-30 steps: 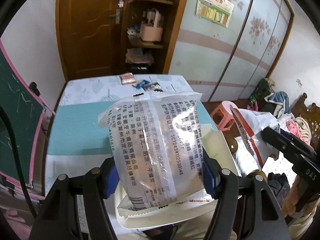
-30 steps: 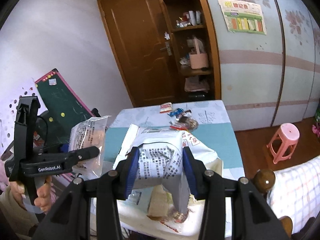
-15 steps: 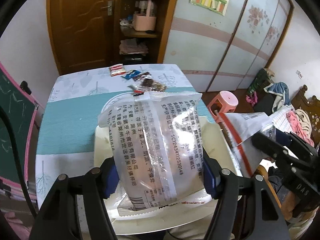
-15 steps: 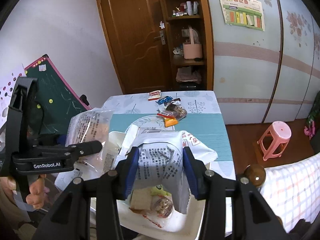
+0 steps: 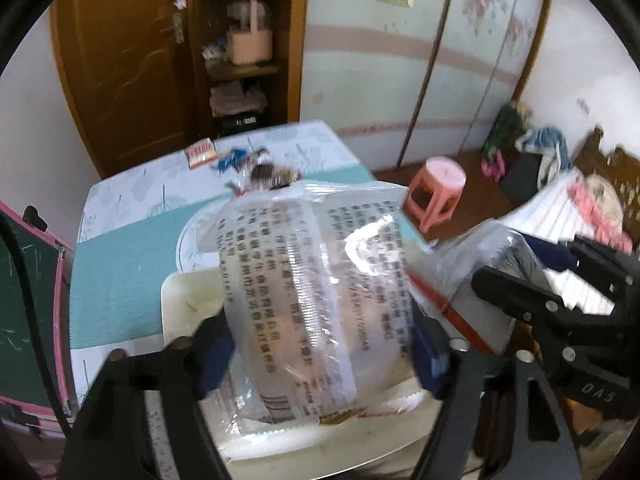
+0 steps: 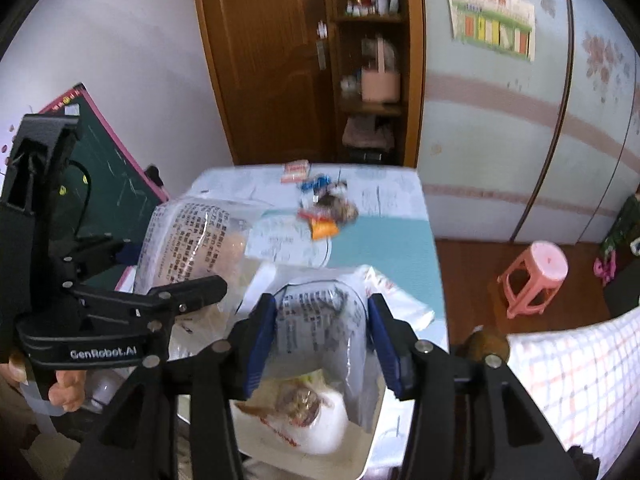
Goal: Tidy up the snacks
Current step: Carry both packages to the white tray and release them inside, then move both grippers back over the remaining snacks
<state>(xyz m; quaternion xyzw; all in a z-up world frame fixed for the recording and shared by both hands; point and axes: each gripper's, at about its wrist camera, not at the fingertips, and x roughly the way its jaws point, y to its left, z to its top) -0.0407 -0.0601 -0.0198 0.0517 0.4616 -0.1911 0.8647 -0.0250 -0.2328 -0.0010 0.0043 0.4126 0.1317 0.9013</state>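
Observation:
My left gripper point(image 5: 320, 344) is shut on a clear snack bag with black print point(image 5: 308, 292), held above a cream tray point(image 5: 180, 300) at the table's near edge. The bag also shows in the right wrist view point(image 6: 188, 240). My right gripper point(image 6: 320, 332) is shut on a white printed snack bag point(image 6: 316, 316), held over the same tray point(image 6: 360, 456), where another packet point(image 6: 304, 412) lies. The right gripper shows in the left wrist view at the right point(image 5: 560, 320).
Several small snack packets point(image 6: 320, 204) lie at the far end of the table point(image 5: 120, 264), near a red-and-white packet point(image 5: 202, 154). A green chalkboard point(image 5: 24, 300) stands left. A pink stool point(image 6: 536, 276) stands on the floor right, a checked bed point(image 6: 568, 376) beside it.
Both grippers have shifted with their bags still held; the view has swung and blurred. The right gripper now sits closer to the left one over the tray.

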